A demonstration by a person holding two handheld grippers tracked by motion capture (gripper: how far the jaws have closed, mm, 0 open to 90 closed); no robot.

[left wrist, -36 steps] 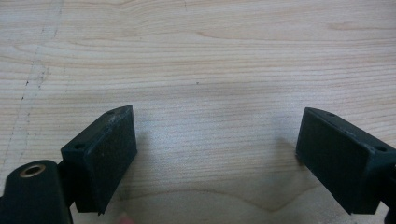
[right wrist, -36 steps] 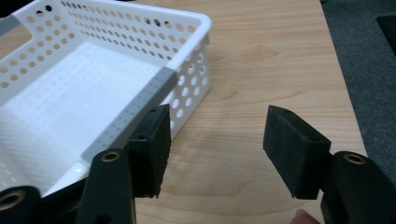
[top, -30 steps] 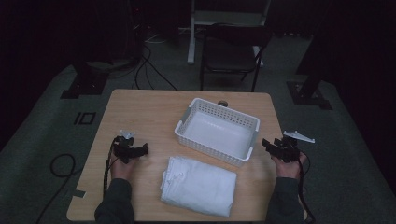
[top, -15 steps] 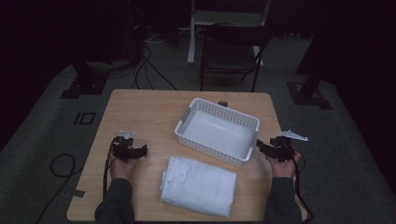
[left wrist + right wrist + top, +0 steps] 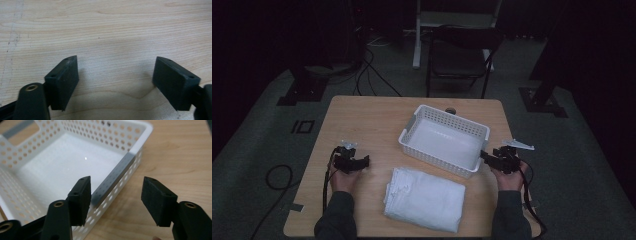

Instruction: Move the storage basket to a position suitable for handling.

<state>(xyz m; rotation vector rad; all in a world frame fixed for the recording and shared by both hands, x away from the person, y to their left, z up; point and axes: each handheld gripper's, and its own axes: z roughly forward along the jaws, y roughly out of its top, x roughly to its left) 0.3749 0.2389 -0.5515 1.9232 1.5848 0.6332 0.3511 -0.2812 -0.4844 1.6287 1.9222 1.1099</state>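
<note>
Right gripper [image 5: 115, 197], jaws spread and just closing, straddles the white perforated basket [image 5: 444, 141] rim; a shallow pinch could tip it; left gripper [image 5: 115, 82] spread, empty, over the worktop [image 5: 362, 120].

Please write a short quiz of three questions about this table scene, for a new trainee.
1. True or false: the white basket has something inside it.
2. The folded white cloth lies: A) inside the basket, B) on the table between the person's forearms, C) on the chair.
3. What does the right gripper straddle?

Key: 1 false, it is empty. 2 B. 3 The basket's near wall, one jaw inside and one outside, not pressing on it.
</note>
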